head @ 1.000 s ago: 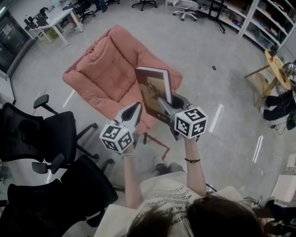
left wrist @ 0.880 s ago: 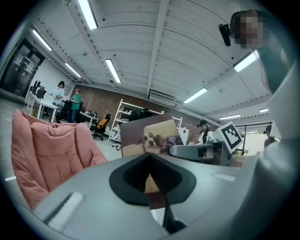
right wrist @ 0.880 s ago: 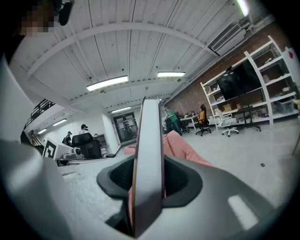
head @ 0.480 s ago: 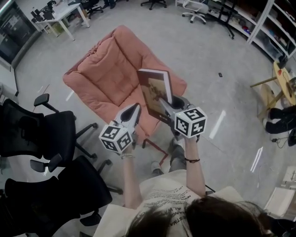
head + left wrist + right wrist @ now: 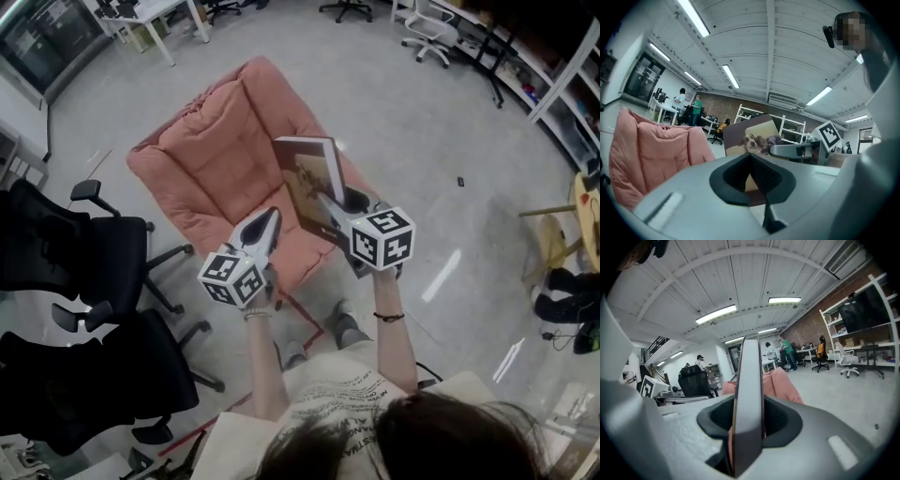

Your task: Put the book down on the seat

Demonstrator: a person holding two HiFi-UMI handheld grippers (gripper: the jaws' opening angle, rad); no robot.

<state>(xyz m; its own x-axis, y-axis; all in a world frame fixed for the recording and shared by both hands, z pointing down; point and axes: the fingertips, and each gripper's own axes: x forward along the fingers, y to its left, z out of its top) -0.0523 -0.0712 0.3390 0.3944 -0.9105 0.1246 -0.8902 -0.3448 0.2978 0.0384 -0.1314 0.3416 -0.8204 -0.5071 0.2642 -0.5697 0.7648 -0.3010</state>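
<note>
My right claw point(image 5: 330, 208) was clamped on the near lower corner of the book point(image 5: 311, 178). In the right gripper view its edge ran straight up between the jaws, with a pad pressed on either cover. The left claw point(image 5: 270, 217) had its jaws together with nothing in them. It hung just left of the book, and as far as I could tell it was not touching it. The book stood upright on its edge, picture cover facing left, in the air over the near right part of the seat point(image 5: 234, 202) of the pink armchair point(image 5: 202, 131). It had not been set down. Black office chairs point(image 5: 75, 272) stood well off to the left, out of the way. To do this step well, I judged I should carry the book farther in over the middle of the cushion, then roll it leftward until it lay flat. I should lower it until the soft padding took its whole weight, and only then let the jaws part. Releasing near the front lip risked it sliding off to the floor.
</note>
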